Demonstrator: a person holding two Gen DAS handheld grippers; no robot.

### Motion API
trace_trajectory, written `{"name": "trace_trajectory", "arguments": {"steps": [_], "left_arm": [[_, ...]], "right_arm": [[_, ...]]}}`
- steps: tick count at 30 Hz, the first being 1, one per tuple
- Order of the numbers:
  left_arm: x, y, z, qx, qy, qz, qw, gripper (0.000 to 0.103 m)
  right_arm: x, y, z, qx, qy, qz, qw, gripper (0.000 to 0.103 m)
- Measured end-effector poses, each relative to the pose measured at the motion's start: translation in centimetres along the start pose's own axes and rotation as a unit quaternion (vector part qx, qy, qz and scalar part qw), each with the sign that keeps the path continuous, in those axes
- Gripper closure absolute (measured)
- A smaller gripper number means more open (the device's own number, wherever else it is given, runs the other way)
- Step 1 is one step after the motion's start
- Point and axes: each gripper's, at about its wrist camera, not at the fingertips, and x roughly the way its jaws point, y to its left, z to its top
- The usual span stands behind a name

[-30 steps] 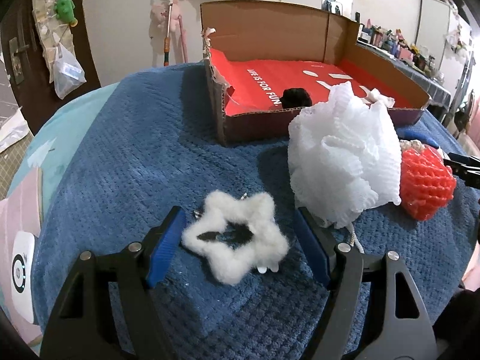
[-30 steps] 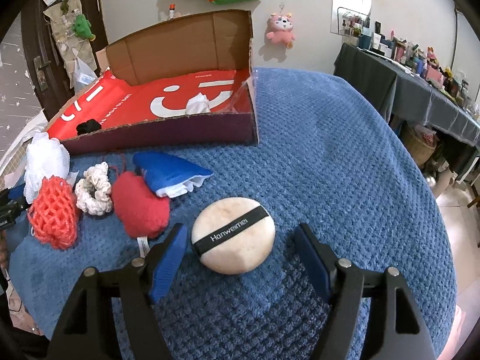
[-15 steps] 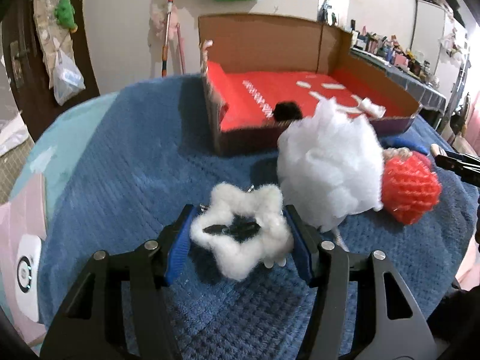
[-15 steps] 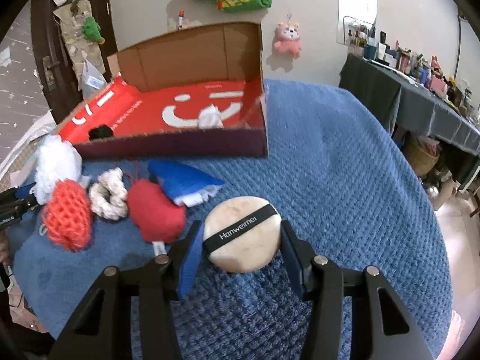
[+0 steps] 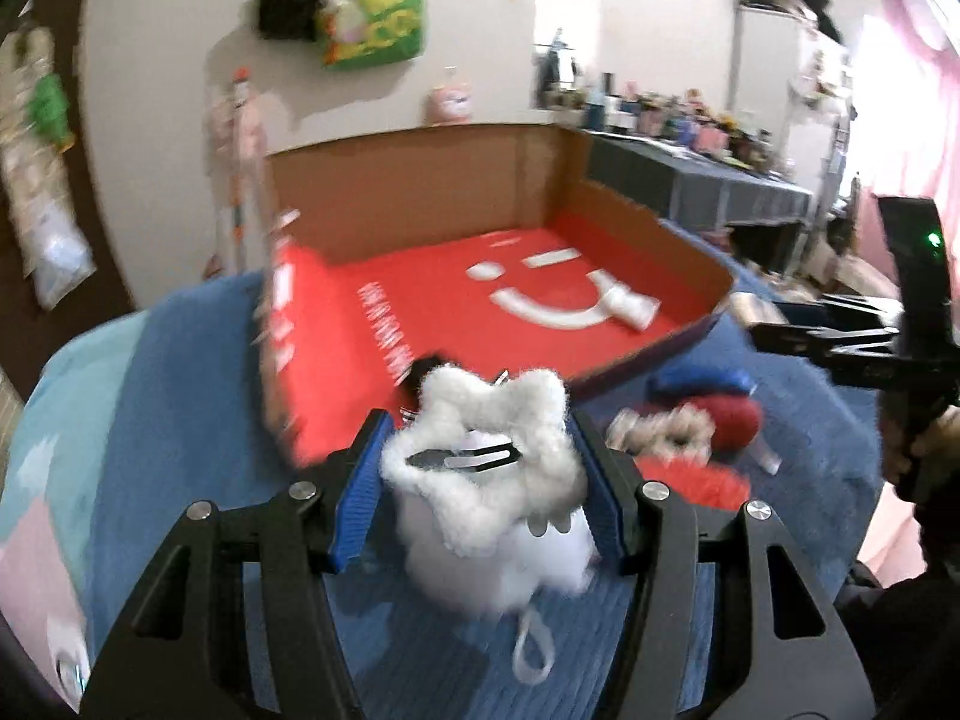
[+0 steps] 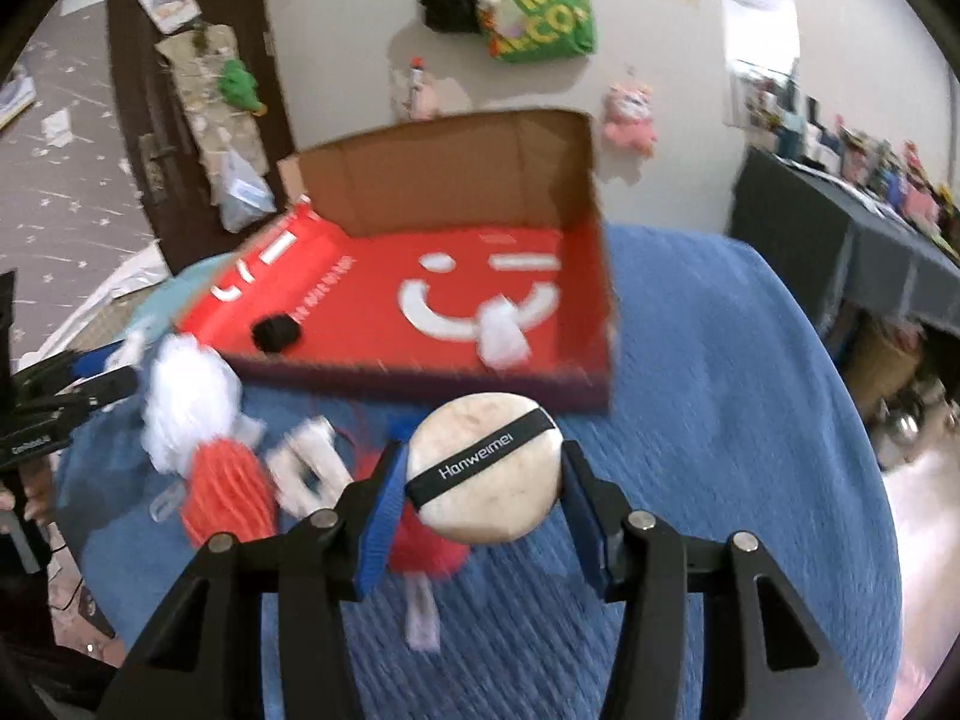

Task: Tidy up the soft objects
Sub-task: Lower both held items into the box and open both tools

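1 star clip, 1 puff

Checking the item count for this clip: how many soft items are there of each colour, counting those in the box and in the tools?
White: 3 (star, white mesh ball, scrap)
Cream: 2 (puff, scrunchie)
Red: 2 (red mesh ball, knit piece)
Blue: 1 (blue piece)
Black: 1 (black piece)
Total: 9

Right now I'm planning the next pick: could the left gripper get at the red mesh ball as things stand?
Probably not yet. The left gripper is shut on the fluffy white star clip, so its jaws are occupied. The red mesh ball lies exposed on the blue blanket, reachable once the clip is dropped.
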Motion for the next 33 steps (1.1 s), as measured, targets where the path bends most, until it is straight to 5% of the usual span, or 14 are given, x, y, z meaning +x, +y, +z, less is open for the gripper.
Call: {"name": "trace_trajectory", "arguments": {"steps": [10, 19, 33], "left_arm": [[9.0, -2.5, 5.7, 0.097, 0.072, -0.087, 0.9888, 0.046], [14.1, -2.8, 6.8, 0.149, 0.14, -0.101, 0.9737, 0.046], [17.3, -2.9, 6.4, 0.185, 0.206, -0.103, 0.9555, 0.046]], "right_arm": [[6.5, 2.4, 6.4, -0.1, 0.039, 0.072, 0.992, 0.05], [12.1, 2.0, 8.3, -0.147, 0.104, 0.106, 0.978, 0.05], [15.2, 2.4, 8.5, -0.19, 0.159, 0.124, 0.961, 0.05]]}}
